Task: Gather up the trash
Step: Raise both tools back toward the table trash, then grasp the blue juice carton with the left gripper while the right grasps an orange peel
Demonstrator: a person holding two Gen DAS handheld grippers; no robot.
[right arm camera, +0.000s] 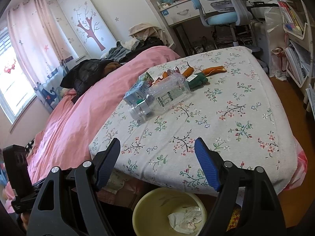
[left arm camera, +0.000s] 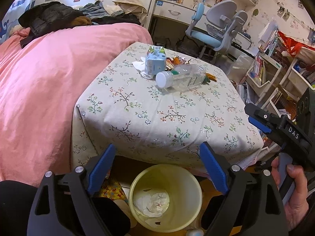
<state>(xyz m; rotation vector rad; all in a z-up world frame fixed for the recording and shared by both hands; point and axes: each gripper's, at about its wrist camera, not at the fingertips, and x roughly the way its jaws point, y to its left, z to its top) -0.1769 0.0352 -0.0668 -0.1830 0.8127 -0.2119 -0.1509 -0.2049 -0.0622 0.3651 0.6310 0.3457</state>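
A clear plastic bottle [left arm camera: 183, 77] with a white cap lies on its side on the floral table [left arm camera: 157, 122]; it also shows in the right wrist view [right arm camera: 163, 96]. A light-blue carton [left arm camera: 154, 62] stands behind it on white tissue [left arm camera: 137, 64], next to orange peels [right arm camera: 213, 69] and a green scrap [right arm camera: 197, 79]. A yellow bin [left arm camera: 166, 198] with crumpled tissue [left arm camera: 152, 203] stands on the floor below the table's near edge. My left gripper [left arm camera: 157, 151] is open and empty above the bin. My right gripper [right arm camera: 157, 147] is open and empty over the table's near edge.
A pink bed [left arm camera: 49, 78] with piled clothes [left arm camera: 53, 15] adjoins the table on the left. A blue and grey desk chair [left arm camera: 216, 27] and desk stand behind. Bookshelves [left arm camera: 275, 74] crowd the right side.
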